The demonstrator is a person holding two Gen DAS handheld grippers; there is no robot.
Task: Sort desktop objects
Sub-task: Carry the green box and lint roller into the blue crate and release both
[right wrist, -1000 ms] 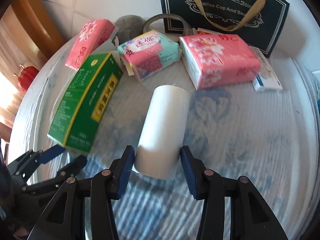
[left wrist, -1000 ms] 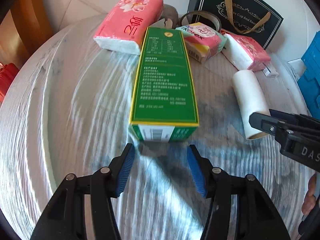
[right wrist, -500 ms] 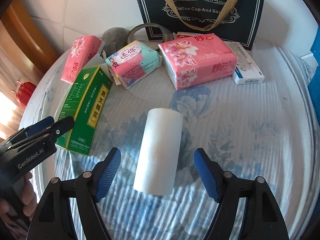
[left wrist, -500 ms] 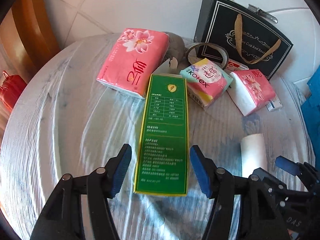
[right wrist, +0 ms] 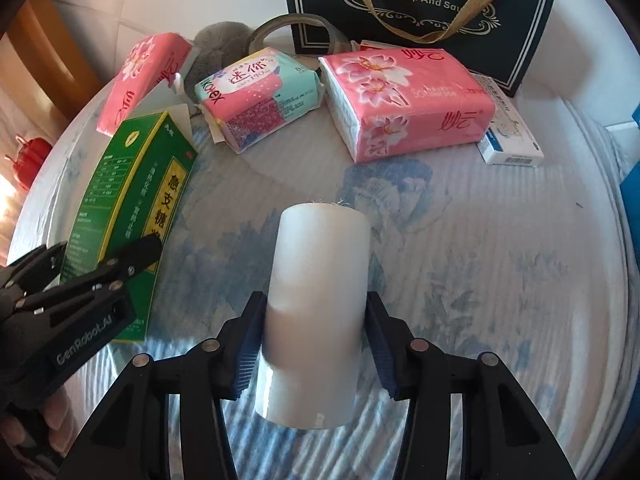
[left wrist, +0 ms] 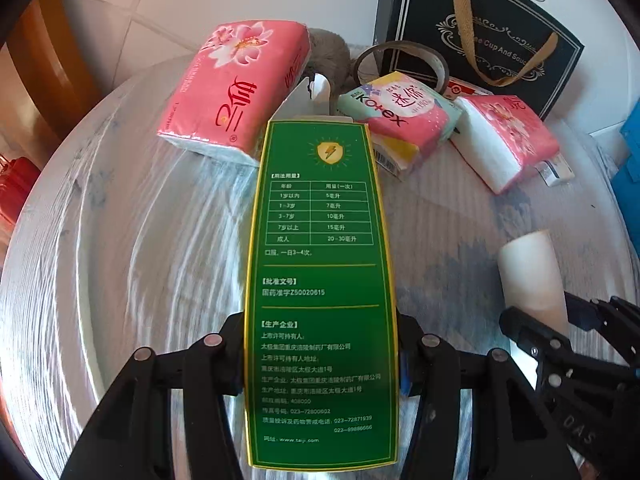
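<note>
Left gripper jaws clamped on green box; right gripper jaws clamped on white roll. Both lie between jaws. Advise level lift, firm grip, clear of tabletop.

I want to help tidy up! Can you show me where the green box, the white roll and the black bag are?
green box (left wrist: 320, 280): left wrist view, middle of its printed top face.
white roll (right wrist: 320, 280): right wrist view, middle of its curved side.
black bag (right wrist: 416, 20): right wrist view, its front panel under the gold lettering.
</note>
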